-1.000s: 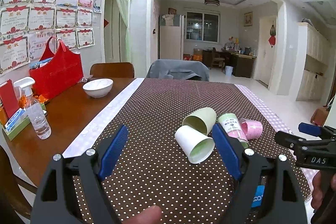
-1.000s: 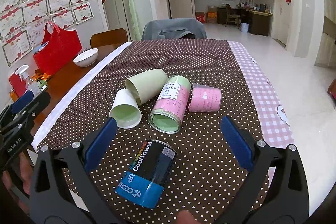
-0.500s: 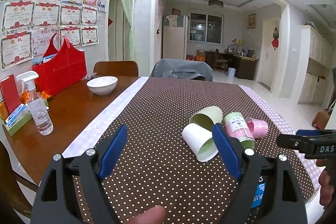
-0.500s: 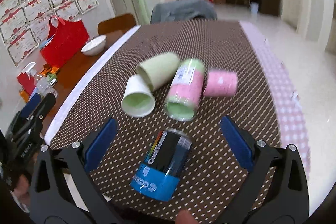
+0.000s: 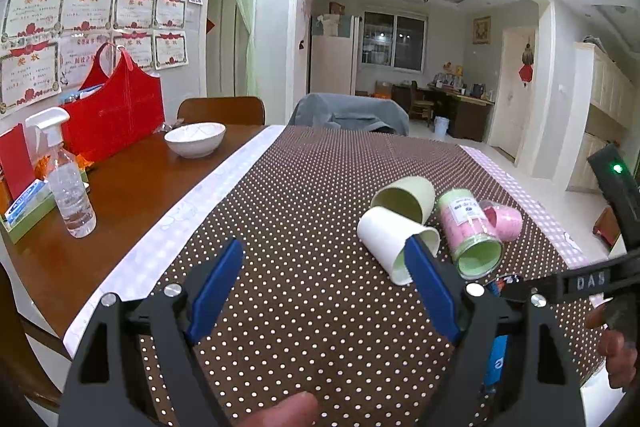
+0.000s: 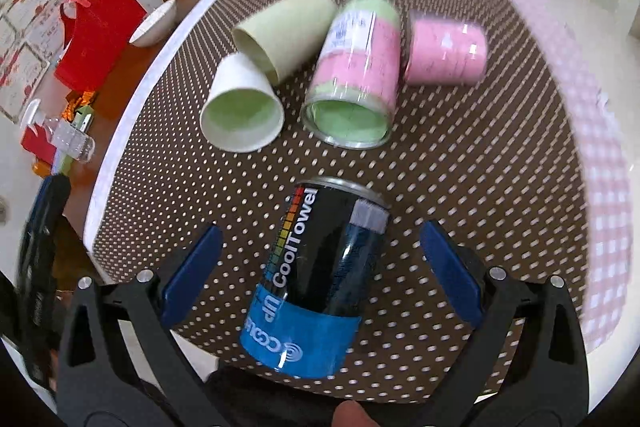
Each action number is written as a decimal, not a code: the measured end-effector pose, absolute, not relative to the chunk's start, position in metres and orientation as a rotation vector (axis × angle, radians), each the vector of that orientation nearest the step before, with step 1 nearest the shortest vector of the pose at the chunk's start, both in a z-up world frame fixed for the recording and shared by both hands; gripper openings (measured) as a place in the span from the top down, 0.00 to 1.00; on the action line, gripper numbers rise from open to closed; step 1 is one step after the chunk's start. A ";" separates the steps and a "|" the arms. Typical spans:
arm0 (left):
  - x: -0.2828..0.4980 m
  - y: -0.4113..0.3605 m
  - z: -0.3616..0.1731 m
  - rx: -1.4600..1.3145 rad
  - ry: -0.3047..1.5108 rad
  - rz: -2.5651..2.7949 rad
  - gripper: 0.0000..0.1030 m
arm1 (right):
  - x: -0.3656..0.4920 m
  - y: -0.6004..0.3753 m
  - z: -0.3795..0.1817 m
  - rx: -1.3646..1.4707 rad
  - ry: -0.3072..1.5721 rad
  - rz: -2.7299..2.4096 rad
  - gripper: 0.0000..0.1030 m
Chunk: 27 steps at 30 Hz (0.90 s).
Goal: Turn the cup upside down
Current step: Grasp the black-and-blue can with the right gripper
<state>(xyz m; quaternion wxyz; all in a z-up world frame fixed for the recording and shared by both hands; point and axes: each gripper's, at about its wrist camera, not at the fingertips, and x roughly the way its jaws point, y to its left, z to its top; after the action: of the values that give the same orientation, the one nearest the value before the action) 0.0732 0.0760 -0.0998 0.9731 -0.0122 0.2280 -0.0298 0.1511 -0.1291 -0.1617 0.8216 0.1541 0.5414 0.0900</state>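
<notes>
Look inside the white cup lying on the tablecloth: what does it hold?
The white cup lies on its side, mouth toward the right gripper. Its pale green inside looks empty. The left view hides part of its mouth behind a finger.

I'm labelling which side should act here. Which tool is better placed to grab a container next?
Right tool: open, with the black can lying centred between its fingers. The left tool frames only cloth.

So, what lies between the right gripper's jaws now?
In the right wrist view, the black CoolTowel can lies on its side on the dotted tablecloth between the open jaws of the right gripper; nothing else is there.
</notes>
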 end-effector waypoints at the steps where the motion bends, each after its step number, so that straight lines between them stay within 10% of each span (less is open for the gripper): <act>1: 0.074 0.076 -0.102 -0.023 0.465 -0.061 0.21 | 0.154 -0.129 -0.166 0.347 1.173 0.195 0.10; 12: 0.076 0.074 -0.114 -0.037 0.495 -0.088 0.21 | 0.181 -0.122 -0.188 0.365 1.363 0.158 0.32; 27: 0.072 0.068 -0.108 -0.021 0.483 -0.093 0.21 | 0.169 -0.123 -0.165 0.371 1.253 0.258 0.36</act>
<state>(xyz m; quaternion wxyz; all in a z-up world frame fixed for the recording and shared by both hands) 0.0715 0.0676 -0.1077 0.9698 -0.0106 0.2392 -0.0461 0.1694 -0.1232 -0.1648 0.7864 0.1721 0.5811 0.1199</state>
